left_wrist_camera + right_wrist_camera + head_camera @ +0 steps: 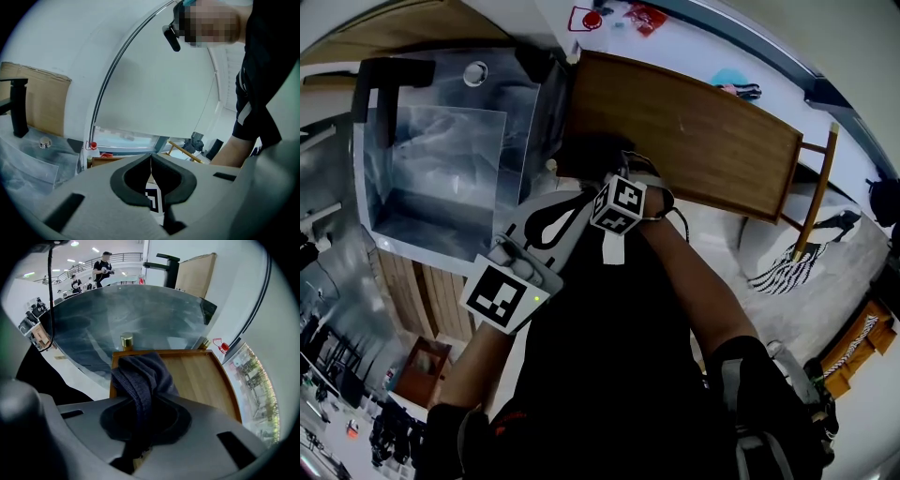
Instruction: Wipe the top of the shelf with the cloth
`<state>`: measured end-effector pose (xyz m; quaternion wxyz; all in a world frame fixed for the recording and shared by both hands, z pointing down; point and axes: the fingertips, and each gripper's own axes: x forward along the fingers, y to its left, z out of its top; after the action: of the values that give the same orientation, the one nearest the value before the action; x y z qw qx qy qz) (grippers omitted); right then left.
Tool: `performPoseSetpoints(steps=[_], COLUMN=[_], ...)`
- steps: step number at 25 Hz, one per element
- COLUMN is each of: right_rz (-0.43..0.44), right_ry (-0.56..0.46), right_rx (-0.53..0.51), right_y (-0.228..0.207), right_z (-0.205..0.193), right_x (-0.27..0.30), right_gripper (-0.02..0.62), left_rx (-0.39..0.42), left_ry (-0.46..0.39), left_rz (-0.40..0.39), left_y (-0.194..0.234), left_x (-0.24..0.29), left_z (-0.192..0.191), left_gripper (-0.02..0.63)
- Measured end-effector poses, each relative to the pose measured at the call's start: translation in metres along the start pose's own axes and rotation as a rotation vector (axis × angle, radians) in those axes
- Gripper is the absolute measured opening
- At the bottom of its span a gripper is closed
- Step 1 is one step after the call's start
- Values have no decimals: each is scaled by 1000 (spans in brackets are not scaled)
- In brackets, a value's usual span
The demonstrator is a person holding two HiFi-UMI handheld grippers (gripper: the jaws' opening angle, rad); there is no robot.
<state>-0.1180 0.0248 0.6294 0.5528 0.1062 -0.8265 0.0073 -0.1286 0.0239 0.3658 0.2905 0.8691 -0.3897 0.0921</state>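
The right gripper (140, 405) is clenching a dark grey-blue cloth (140, 373) on the brown wooden shelf top (199, 378) ahead of its jaws; the left gripper (151, 165) is idling, pinched empty. Wiping is apparently starting; next, sweep the cloth forward.

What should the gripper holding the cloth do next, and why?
Probably sweep the cloth along the shelf top toward its far end. The right gripper is shut on the cloth, which sits at one corner, and most of the surface lies bare beyond it.
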Motion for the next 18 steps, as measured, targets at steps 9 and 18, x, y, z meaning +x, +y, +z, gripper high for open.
performPoseSetpoints(steps=[9, 18], right_rz=[-16, -53], right_ry=[14, 41], right_rx=[46, 128], right_y=[-13, -28], right_z=[-43, -99], right_x=[-14, -34], right_gripper=[40, 40], left_rx=[24, 58], left_ry=[25, 56], left_rz=[-45, -104], left_y=[-26, -59], left_x=[35, 70], left_z=[3, 5], left_gripper=[23, 23])
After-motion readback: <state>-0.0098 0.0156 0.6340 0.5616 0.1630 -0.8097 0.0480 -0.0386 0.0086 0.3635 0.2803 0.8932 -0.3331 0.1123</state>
